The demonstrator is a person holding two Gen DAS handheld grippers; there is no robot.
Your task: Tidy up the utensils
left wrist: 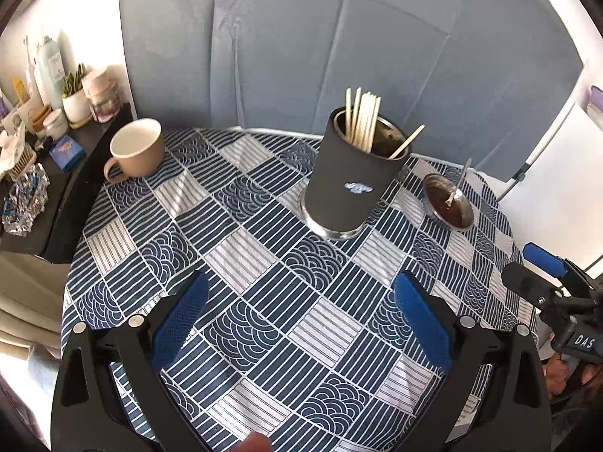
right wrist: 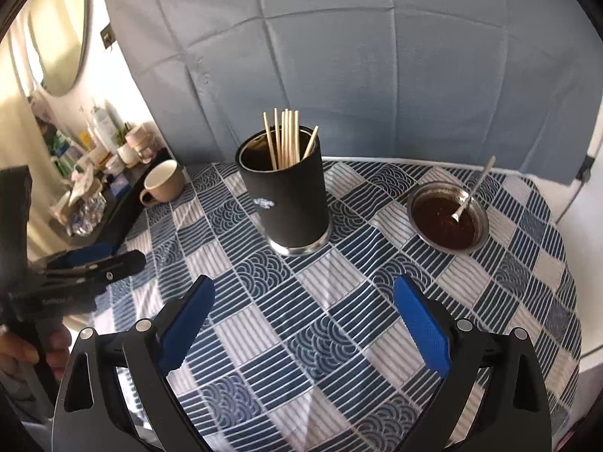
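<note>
A: Right wrist view: a black holder (right wrist: 284, 196) stands mid-table, chopsticks (right wrist: 284, 139) upright inside. How far along does it look?

B: Mostly done, I'd judge. One spoon (right wrist: 473, 192) rests in a sauce dish (right wrist: 448, 216) beside the holder.

A: Counts?

B: One holder, one dish, one spoon, one mug (left wrist: 135, 150); roughly eight sticks, too bunched to be sure.

A: The grippers?

B: Left gripper (left wrist: 301, 301) and right gripper (right wrist: 303, 301) hover over the tablecloth (right wrist: 339, 320), fingers spread apart, holding nothing.
</note>
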